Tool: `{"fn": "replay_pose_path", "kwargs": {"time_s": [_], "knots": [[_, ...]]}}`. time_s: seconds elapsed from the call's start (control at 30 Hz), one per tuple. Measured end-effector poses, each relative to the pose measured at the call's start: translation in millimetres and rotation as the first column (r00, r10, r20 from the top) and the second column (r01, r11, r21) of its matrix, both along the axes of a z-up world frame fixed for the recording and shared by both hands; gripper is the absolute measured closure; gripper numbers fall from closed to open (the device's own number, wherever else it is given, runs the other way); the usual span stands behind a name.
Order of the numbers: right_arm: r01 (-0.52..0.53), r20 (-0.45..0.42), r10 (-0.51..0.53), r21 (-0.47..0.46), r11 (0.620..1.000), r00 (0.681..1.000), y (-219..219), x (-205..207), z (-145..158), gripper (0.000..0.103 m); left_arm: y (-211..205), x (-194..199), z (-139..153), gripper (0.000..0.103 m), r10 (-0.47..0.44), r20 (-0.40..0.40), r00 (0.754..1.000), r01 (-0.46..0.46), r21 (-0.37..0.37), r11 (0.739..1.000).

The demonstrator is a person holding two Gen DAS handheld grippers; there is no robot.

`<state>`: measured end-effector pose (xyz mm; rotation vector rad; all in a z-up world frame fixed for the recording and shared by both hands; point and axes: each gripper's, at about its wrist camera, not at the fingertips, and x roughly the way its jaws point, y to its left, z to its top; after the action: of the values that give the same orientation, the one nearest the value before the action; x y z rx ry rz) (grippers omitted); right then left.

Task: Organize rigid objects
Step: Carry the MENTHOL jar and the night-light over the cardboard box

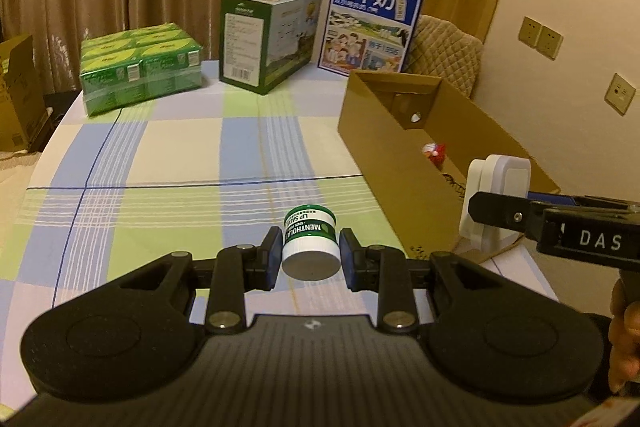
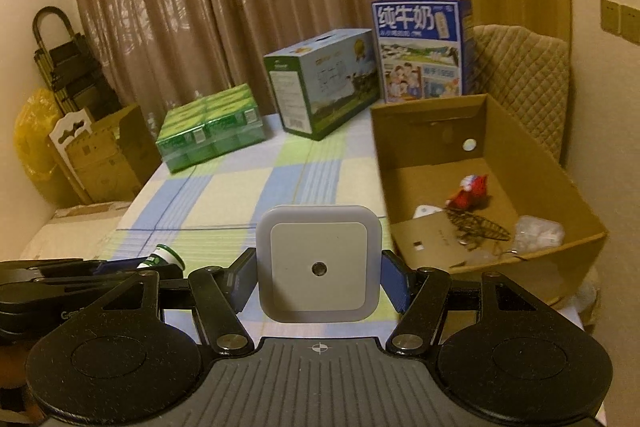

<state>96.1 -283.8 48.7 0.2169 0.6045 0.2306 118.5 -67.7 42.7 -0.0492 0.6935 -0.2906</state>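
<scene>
We hold a small green-and-white jar point(image 1: 310, 245) lying on its side, grasped in the fingers of the left gripper point(image 1: 309, 259) above the checked worktop point(image 1: 160, 163). The right gripper point(image 2: 318, 279) has its fingers clamped on a white square night light point(image 2: 319, 263), raised just beside the open cardboard box point(image 2: 532, 147) holding a red toy point(image 2: 470, 191).

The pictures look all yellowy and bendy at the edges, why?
Left wrist view: warm indoor light tints the wall and the cardboard box yellow; the fisheye lens curves the table edge. Right wrist view: same warm tint, dark rounded corners, and the night light looks big because it is close.
</scene>
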Motion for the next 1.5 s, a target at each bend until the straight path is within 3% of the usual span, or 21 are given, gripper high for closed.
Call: {"fn": "replay_pose_path", "kwargs": {"time_s": [0.33, 0.77, 1.1, 1.5], "knots": [[0.059, 0.035, -0.057, -0.052, 0.997, 0.998, -39, -16, 8, 0.042, -27, -7, 7, 0.078, -0.036, 0.013, 0.999, 0.036, -0.023, 0.999], [0.191, 0.027, -0.190, -0.052, 0.980, 0.981, -125, -14, 10, 0.042, -88, 2, 19, 0.078, -0.138, 0.020, 0.990, 0.139, -0.037, 0.990], [0.190, 0.016, -0.189, -0.092, 0.978, 0.982, -150, 2, 6, 0.042, -134, 16, 27, 0.078, -0.198, 0.029, 0.980, 0.199, -0.031, 0.980], [0.144, -0.010, -0.147, -0.138, 0.980, 0.989, -153, 30, -7, 0.042, -158, 41, 24, 0.078, -0.219, 0.018, 0.976, 0.219, -0.029, 0.975]]}}
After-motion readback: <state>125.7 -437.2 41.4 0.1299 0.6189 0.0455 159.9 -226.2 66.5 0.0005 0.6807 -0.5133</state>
